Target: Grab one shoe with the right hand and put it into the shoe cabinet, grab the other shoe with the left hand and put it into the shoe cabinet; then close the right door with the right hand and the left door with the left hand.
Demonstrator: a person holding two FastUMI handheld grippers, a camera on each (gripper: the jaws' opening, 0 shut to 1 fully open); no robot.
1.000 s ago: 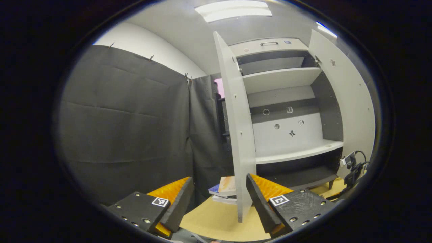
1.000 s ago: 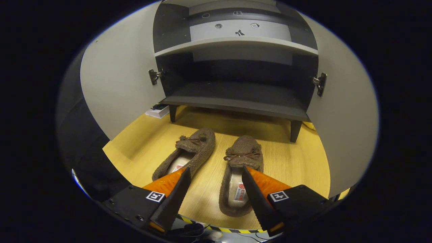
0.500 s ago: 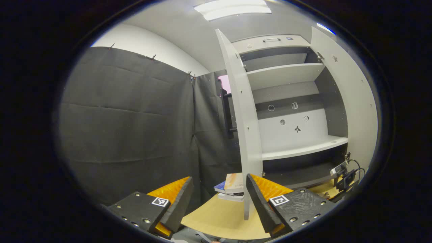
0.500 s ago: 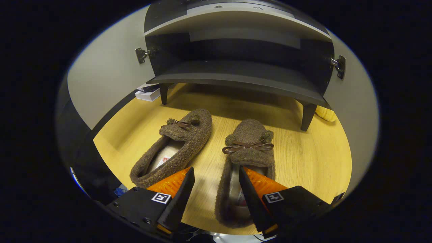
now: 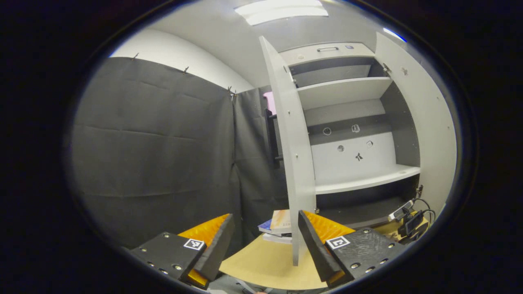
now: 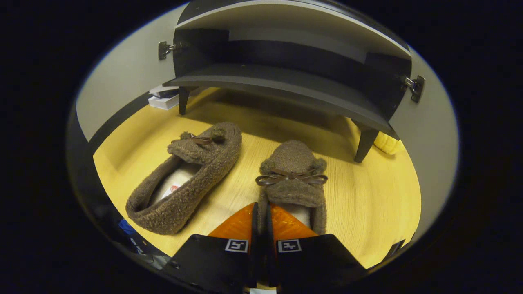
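1. The right gripper is down at the floor, its two fingers clenched on the left side wall of the right shoe, one finger outside the shoe and one inside the opening.
2. Ahead of those jaws the right shoe points its bow toward the shoe cabinet, toe just short of the dark bottom shelf.
3. To the left of the jaws lies the left shoe, apart from its partner and angled toward the cabinet's left leg.
4. The left gripper hangs released, fingers wide apart with nothing between them.
5. Beyond its jaws stands the open left door, edge-on, with the right door swung wide farther right.
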